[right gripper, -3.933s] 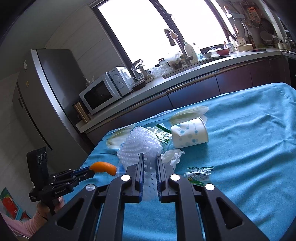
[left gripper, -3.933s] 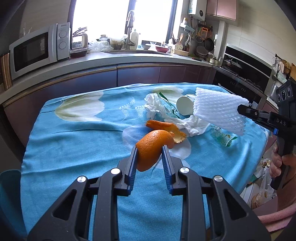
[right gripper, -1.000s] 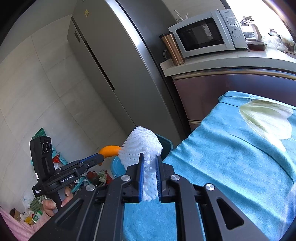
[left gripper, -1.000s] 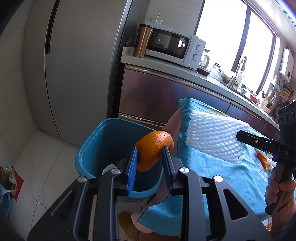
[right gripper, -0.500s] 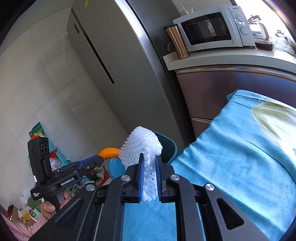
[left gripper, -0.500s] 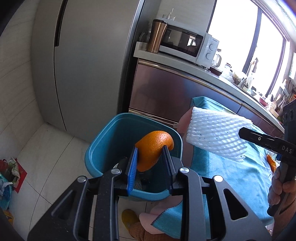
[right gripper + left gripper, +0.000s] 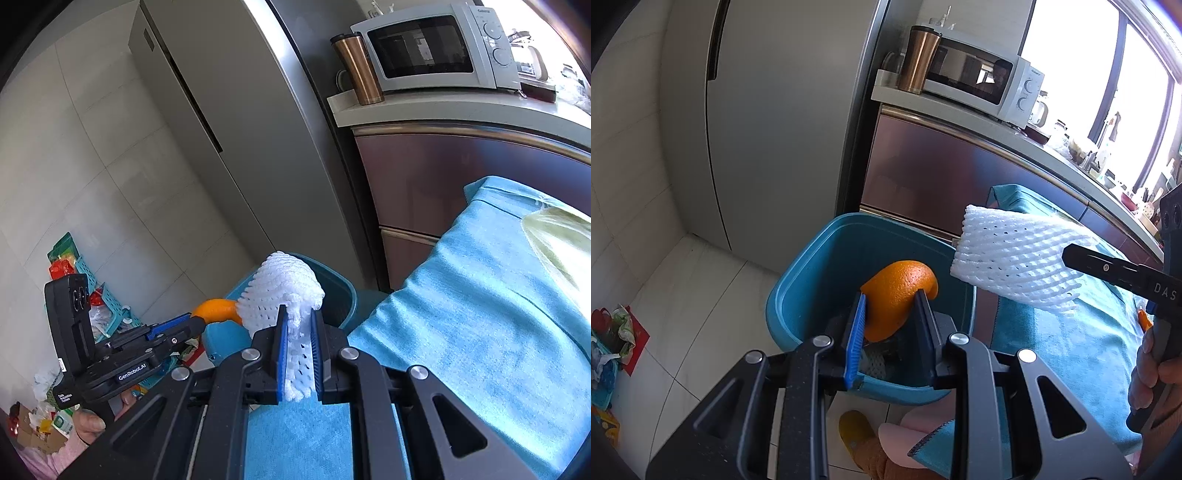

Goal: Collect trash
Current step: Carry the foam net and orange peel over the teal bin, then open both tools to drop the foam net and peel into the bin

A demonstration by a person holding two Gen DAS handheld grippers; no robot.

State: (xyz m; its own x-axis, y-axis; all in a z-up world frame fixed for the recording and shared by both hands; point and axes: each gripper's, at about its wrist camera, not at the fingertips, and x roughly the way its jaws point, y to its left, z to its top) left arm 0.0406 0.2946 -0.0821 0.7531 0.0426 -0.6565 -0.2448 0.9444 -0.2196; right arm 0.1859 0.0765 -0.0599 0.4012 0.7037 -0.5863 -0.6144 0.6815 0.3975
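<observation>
Peel (image 7: 896, 295) (L claw (image 7: 891, 320)) over bin (image 7: 812, 266)

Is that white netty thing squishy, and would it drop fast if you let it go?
Probably squishy: the white foam net looks pinched thin where the right gripper squeezes it, then puffs out beyond. It is full of holes, so likely very light and may drift more than plop toward the blue bin.

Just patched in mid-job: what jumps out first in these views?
The orange peel pinched in the left tool, poised over the open teal bin. Beside it, the right tool grips white foam fruit netting near the bin's rim, by the blue tablecloth.
</observation>
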